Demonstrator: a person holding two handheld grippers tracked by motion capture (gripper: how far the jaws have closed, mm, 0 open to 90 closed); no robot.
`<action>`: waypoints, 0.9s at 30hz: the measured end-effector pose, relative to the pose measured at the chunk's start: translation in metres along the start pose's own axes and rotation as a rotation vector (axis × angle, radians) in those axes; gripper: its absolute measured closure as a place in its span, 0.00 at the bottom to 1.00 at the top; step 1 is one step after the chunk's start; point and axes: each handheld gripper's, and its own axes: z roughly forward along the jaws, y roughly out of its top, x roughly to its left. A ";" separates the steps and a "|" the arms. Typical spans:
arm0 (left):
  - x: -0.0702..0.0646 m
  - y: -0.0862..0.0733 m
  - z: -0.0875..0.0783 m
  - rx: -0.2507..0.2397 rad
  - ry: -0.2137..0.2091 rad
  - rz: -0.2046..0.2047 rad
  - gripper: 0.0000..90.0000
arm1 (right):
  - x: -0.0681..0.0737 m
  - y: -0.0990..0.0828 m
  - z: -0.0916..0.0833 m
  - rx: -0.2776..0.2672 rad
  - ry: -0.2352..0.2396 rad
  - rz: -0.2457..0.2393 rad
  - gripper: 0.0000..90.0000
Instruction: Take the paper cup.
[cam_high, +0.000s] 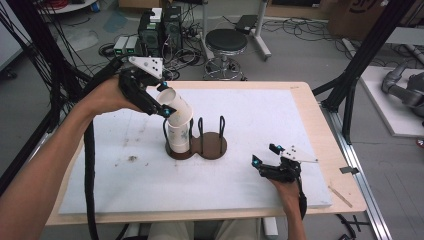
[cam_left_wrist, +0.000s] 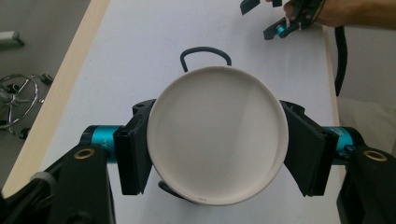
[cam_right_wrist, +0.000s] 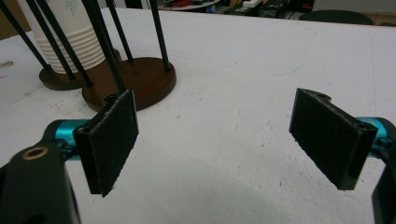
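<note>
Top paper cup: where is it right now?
In the high view, the top paper cup sits tilted at table centre-left, clamped in the left gripper above the cup stack in the left bay of the brown holder.

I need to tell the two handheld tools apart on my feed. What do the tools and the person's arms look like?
Both look alike: the left tool and right tool are black, with teal collars at the jaw bases, flat black padded jaws and brass-coloured pivot rivets. Each carries a grey three-cornered plate with dark dots on top. A thick black ribbed cable trails from each. The person's forearms are bare, with no sleeves in view.
</note>
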 end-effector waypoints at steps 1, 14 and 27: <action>0.000 0.000 0.000 0.000 0.000 0.000 0.37 | 0.000 0.000 0.000 0.000 0.001 0.001 0.18; -0.016 -0.009 -0.002 -0.067 -0.003 -0.015 0.37 | 0.000 0.000 0.000 0.004 -0.003 0.000 0.18; -0.037 -0.028 -0.006 -0.169 0.010 -0.043 0.37 | 0.000 0.000 0.000 0.004 -0.003 -0.001 0.18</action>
